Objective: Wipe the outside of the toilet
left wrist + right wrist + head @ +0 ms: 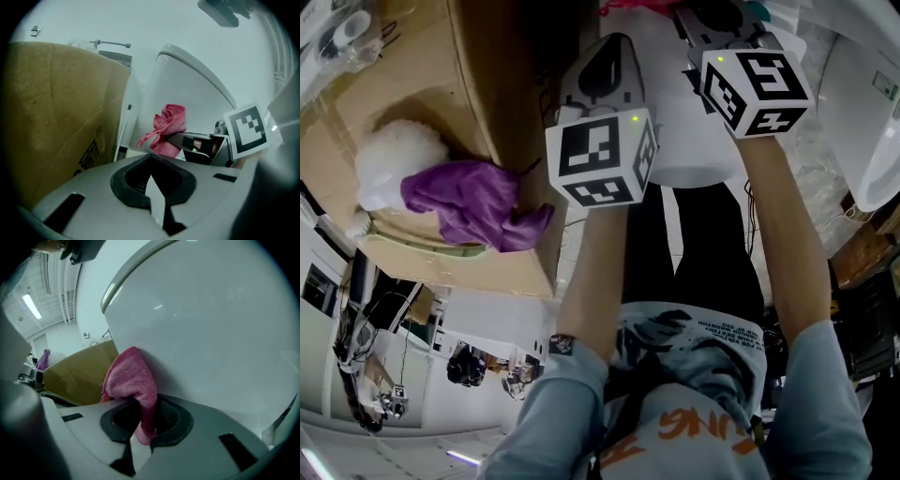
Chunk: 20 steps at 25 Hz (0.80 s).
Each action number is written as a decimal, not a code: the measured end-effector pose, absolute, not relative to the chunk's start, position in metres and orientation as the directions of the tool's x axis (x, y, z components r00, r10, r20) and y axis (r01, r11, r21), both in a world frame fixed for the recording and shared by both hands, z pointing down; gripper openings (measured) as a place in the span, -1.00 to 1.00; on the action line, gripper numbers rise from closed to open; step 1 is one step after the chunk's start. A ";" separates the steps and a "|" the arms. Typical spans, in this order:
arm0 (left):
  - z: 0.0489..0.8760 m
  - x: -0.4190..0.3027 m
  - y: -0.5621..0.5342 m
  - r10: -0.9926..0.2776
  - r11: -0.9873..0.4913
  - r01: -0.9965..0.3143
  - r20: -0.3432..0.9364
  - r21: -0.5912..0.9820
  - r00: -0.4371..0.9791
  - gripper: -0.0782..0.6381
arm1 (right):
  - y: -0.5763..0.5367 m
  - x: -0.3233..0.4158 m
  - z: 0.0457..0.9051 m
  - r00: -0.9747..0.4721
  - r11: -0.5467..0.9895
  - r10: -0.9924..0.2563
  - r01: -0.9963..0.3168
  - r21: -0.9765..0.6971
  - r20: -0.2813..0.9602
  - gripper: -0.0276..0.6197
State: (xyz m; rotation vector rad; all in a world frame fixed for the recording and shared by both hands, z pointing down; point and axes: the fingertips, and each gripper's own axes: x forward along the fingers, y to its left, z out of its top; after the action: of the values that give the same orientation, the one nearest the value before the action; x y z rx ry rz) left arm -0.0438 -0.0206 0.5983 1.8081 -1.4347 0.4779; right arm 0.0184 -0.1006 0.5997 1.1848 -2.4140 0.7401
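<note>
Cardboard box (412, 84), upper left of frame: bears a purple cloth (473, 202) and a white fluffy bundle (394, 159), touching. Toilet (698, 150) stands just beside it, upper centre.

1. Toilet (211, 324): plain white, glossy, with a smooth curved outer side.
2. Cloth (133, 380): pink, bunched up, pinched in the right gripper's (145, 425) jaws, folded top pressed against the toilet's side.

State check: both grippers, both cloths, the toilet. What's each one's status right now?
left gripper, jaws shut, empty.
right gripper, jaws shut on pink cloth.
pink cloth, bunched, against the toilet's outside.
toilet, lid appears closed.
purple cloth, crumpled, lying on cardboard box.
</note>
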 end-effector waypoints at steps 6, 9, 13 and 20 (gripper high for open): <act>0.596 -0.014 -0.021 -0.645 -0.109 -0.941 0.698 0.320 0.312 -0.73 | -0.099 0.049 0.600 -0.570 0.486 -0.639 -0.819 -0.304 0.516 -0.71; 0.597 -0.003 -0.023 -0.642 -0.127 -0.941 0.697 0.313 0.318 -0.73 | -0.098 0.061 0.600 -0.563 0.474 -0.648 -0.825 -0.308 0.513 -0.71; 0.599 0.012 -0.022 -0.633 -0.150 -0.939 0.700 0.309 0.331 -0.73 | -0.093 0.082 0.603 -0.545 0.450 -0.659 -0.838 -0.309 0.518 -0.71; 0.601 0.044 -0.023 -0.612 -0.193 -0.932 0.705 0.306 0.358 -0.73 | -0.091 0.119 0.609 -0.521 0.420 -0.672 -0.854 -0.307 0.527 -0.70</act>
State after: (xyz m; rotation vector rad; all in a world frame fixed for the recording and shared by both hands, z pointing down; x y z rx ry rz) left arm 0.0438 -0.0226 0.6005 1.9057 -1.3431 0.5681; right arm 0.1188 -0.0906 0.6086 1.3155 -2.3570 0.7905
